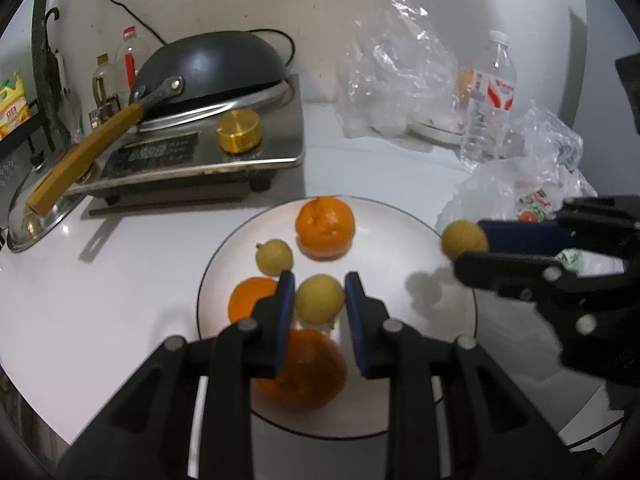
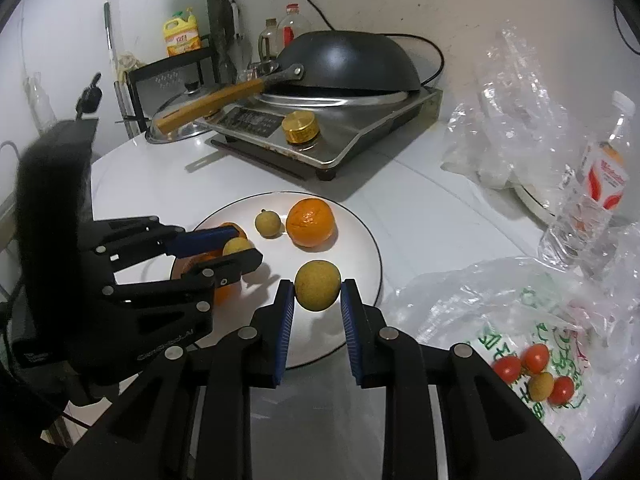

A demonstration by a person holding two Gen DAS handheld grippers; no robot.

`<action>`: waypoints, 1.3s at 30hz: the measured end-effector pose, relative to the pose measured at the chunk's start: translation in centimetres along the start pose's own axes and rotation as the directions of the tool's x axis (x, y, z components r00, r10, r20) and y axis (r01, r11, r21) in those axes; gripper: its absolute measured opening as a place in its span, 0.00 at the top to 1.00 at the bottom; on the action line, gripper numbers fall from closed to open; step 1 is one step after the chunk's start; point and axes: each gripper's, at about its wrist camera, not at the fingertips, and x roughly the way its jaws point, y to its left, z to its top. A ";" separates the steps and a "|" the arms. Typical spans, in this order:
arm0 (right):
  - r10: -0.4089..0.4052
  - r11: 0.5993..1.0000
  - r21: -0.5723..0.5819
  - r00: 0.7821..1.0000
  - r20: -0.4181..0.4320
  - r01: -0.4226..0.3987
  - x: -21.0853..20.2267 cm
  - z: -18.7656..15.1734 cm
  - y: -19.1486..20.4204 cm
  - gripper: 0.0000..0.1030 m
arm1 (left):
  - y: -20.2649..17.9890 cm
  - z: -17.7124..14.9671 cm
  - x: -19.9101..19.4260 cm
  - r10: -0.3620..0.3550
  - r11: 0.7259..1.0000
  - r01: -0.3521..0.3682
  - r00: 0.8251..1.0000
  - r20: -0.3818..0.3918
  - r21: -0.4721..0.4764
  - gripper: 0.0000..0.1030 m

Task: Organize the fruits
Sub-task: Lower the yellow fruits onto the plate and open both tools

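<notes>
A white plate (image 1: 400, 248) (image 2: 356, 256) carries three oranges (image 1: 325, 227) (image 1: 250, 298) (image 1: 304, 372) and a small yellow fruit (image 1: 274, 256) (image 2: 267, 222). My left gripper (image 1: 320, 280) (image 2: 246, 246) is shut on another small yellow fruit (image 1: 320, 298) (image 2: 237, 247) just above the plate's middle. My right gripper (image 2: 318, 286) (image 1: 470, 242) is shut on a small yellow-brown fruit (image 2: 318, 285) (image 1: 464, 239) over the plate's right rim. The far orange (image 2: 310, 223) lies beyond it.
A plastic bag (image 2: 500, 320) to the right holds cherry tomatoes (image 2: 532, 360) and one small yellow fruit. Behind the plate stands a stove (image 1: 208, 160) with an upturned wok (image 1: 208, 64). A water bottle (image 1: 490, 96), clear bags (image 1: 400, 72) and a pot lid (image 1: 40, 216) surround it.
</notes>
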 end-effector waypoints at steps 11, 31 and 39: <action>0.016 1.000 0.018 0.999 -0.029 -0.015 2.5 0.6 -0.1 0.75 | 0.1 0.4 0.5 -0.031 0.999 0.031 0.999 -0.020 -0.016 0.73; 0.006 0.999 0.048 0.996 -0.086 -0.001 5.6 1.0 0.5 0.75 | 1.8 -0.1 -2.6 -0.039 0.996 0.041 0.999 0.027 -0.075 0.68; 0.008 0.998 0.056 0.996 -0.087 -0.003 5.9 1.2 1.1 0.74 | 3.3 -0.7 -4.1 -0.029 0.994 0.034 0.998 0.055 -0.106 0.51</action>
